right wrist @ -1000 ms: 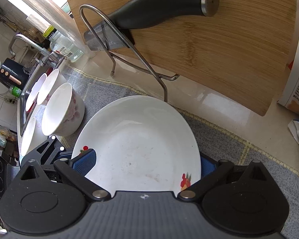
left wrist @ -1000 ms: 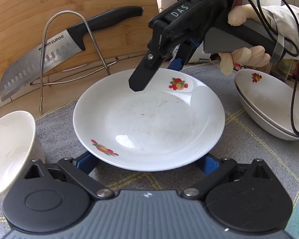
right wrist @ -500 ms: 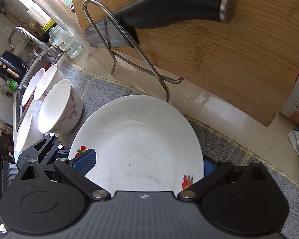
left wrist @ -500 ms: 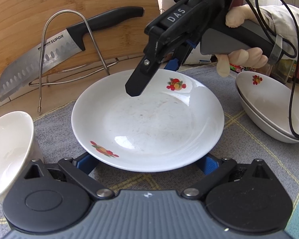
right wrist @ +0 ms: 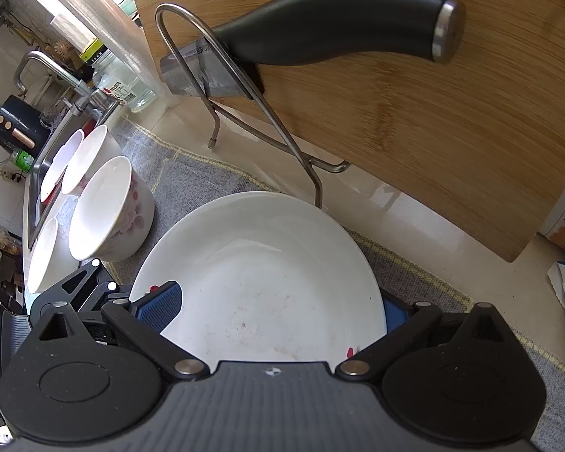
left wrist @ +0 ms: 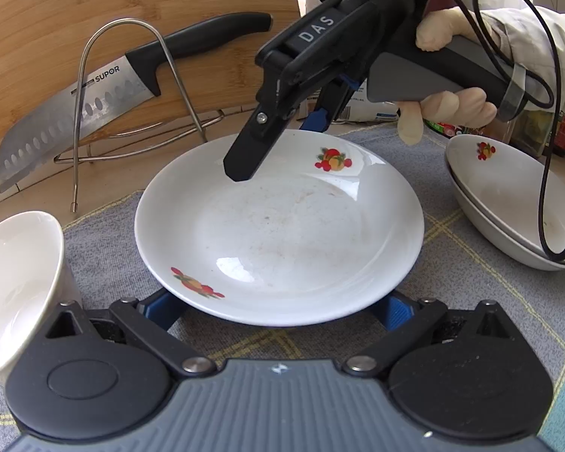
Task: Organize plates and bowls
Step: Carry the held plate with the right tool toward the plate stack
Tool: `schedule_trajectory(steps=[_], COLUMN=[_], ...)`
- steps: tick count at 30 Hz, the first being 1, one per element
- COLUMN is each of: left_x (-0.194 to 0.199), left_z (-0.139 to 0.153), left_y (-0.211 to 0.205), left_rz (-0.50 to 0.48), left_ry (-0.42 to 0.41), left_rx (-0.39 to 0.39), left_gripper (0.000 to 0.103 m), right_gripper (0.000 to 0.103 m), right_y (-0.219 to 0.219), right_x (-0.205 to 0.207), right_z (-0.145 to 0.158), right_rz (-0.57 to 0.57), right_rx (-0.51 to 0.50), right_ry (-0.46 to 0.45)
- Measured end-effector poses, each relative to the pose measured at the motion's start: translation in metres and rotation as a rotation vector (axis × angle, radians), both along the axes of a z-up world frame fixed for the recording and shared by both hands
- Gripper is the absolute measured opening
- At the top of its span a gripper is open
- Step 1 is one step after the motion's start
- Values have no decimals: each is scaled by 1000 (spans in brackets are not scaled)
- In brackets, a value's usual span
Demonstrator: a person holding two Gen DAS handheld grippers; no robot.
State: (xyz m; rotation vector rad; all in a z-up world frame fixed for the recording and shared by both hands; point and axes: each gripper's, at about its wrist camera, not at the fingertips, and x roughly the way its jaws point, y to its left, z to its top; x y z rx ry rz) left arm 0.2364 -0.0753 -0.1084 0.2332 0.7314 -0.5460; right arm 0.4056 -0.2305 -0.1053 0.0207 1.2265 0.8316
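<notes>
Over the grey mat (left wrist: pixel 471 282), the plate (left wrist: pixel 278 226) is being straddled by the right gripper (left wrist: pixel 278 147), jaws spread wide and empty, now raised slightly at the far rim. Left gripper (left wrist: pixel 278 309), equally wide, is being kept near, nothing held; a lift seems unstarted.
</notes>
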Motion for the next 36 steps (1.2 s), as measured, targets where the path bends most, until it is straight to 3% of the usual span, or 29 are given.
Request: schedule_trajectory(steps=[15, 36], left_x=[1, -56], left_z=[3, 43], left_y=[0, 11], left_rz=[-27, -93], left_ry=[13, 13], left_rx=[30, 43], left_gripper=[101, 101], right_gripper=[103, 103], right_y=[-1, -2], right_x=[-17, -88], right_z=[4, 48], right_rz=[8, -27], right_rx=[-22, -8], right_ry=[-6, -63])
